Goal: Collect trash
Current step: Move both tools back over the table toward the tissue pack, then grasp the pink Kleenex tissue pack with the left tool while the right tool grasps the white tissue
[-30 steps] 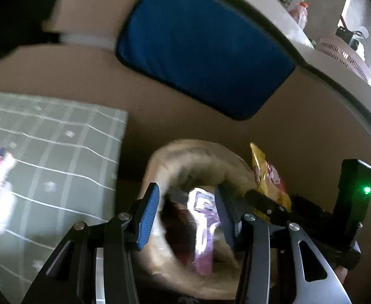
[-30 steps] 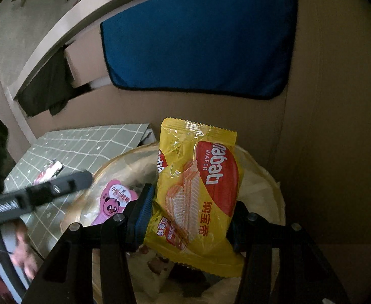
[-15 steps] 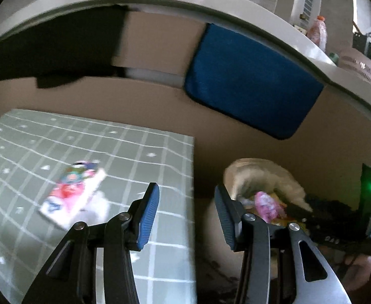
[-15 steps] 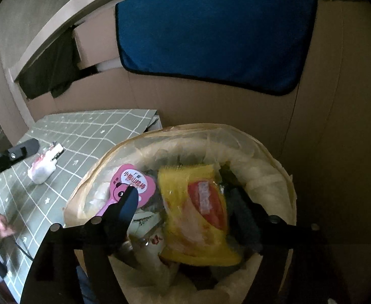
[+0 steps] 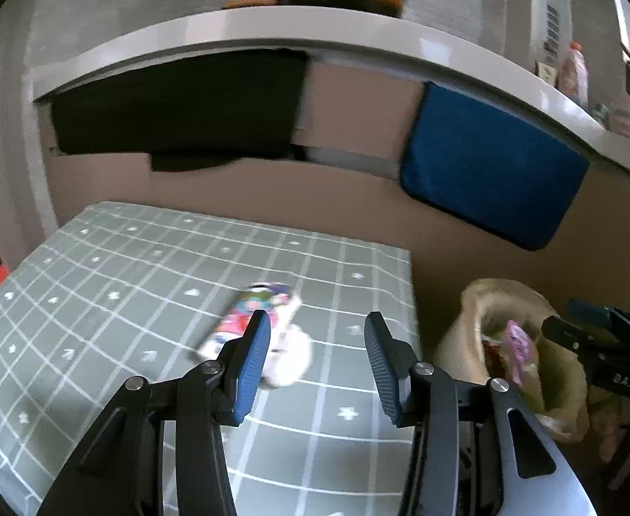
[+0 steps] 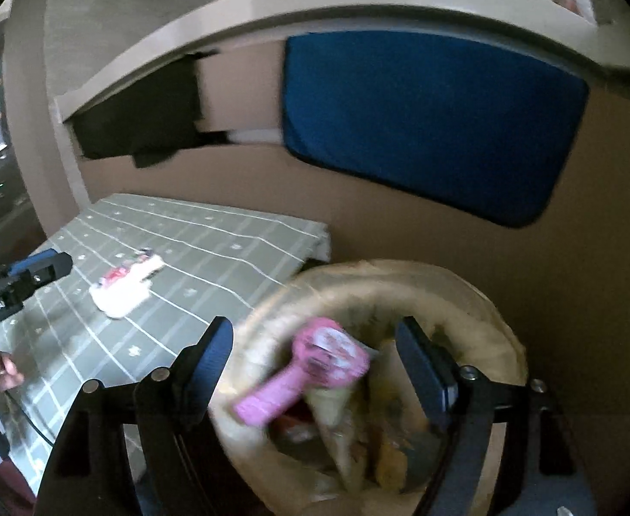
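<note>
A colourful snack wrapper lies with a white crumpled tissue on the green checked tablecloth. My left gripper is open and empty, just above the table, with the tissue between its fingers in view. The wrapper and tissue also show in the right wrist view. My right gripper is open and empty above the lined trash bin, which holds a pink wrapper and other packets. The bin stands right of the table.
A blue cloth and a black cloth hang from a white shelf behind the table. A brown wall stands behind the bin. The table's right edge is next to the bin.
My left gripper has swung left from over the bin to the table, facing the wrapper and tissue. My right gripper opened and dropped the yellow wafer packet into the bin.
</note>
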